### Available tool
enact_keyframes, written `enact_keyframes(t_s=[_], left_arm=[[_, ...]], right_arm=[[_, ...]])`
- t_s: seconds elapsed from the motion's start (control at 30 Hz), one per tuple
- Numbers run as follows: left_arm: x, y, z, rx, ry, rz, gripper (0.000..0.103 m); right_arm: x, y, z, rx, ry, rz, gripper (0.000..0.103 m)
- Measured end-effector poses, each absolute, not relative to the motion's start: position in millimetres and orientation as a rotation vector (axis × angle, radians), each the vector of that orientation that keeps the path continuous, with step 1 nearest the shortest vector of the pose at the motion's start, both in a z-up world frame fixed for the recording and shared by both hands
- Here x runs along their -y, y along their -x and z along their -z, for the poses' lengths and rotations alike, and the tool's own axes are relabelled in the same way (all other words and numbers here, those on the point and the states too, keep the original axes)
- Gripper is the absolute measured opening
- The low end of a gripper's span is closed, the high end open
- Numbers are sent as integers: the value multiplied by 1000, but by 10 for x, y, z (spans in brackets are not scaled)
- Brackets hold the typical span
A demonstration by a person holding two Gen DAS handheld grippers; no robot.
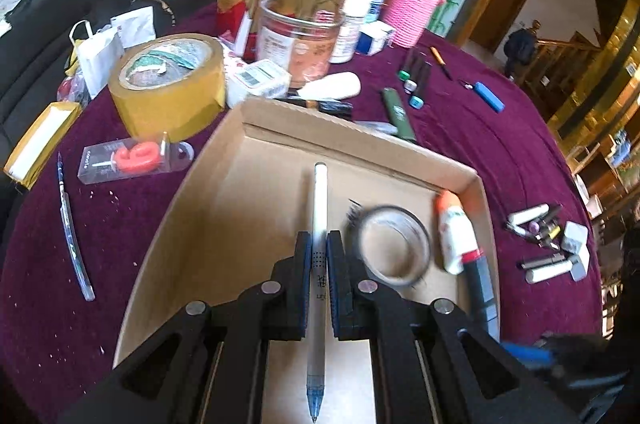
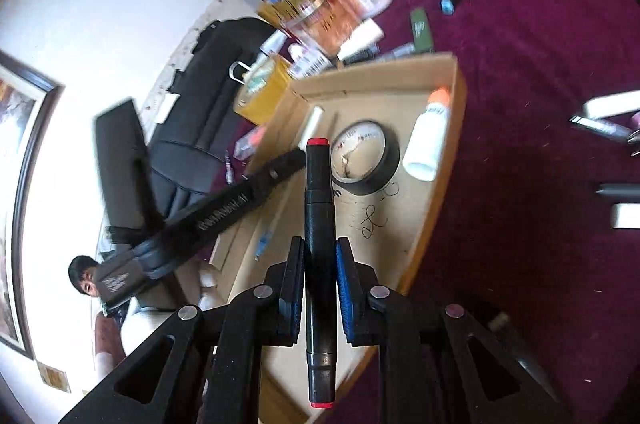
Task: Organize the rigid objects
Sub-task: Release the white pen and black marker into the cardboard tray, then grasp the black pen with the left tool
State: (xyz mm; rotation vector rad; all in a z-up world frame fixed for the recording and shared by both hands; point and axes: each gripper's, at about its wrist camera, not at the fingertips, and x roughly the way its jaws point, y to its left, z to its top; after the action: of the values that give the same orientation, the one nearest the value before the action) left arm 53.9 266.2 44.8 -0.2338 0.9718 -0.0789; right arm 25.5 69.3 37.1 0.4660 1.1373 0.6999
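We are working over a cluttered table draped in a maroon cloth [image 1: 500, 152], with the packing tape roll [image 1: 168, 92] at far left and the open cardboard box [image 1: 256, 120] in the middle. Our left gripper [image 1: 319, 256] is clamping a white gel pen [image 1: 320, 208] above the box floor, beside the black tape ring [image 1: 394, 244] and glue bottle [image 1: 456, 236], while our right gripper [image 2: 319, 264] is gripping a black red-capped marker [image 2: 318, 224] over the box's near rim. We are judging both ready for dropping in: the bare floor left of the ring is offering room, so each release is calling for lowering clear of the walls.
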Motion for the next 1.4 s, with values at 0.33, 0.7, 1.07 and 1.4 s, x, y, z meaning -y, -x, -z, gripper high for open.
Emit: enact_keyframes(t_s=[0.33, 0.7, 1.07, 1.4], left_arm=[[-2732, -329, -620, -886, 224, 87, 50], [-2558, 111, -986, -801, 194, 125, 71], [-1499, 812, -1197, -790, 173, 387, 80], [-550, 667, -419, -1059, 95, 282, 80]], right_arm=[[-827, -303, -340, -1080, -327, -483, 20], [-352, 25, -804, -865, -271, -453, 65], [1253, 455, -592, -763, -255, -138, 83], [1885, 607, -363, -699, -330, -73, 83]])
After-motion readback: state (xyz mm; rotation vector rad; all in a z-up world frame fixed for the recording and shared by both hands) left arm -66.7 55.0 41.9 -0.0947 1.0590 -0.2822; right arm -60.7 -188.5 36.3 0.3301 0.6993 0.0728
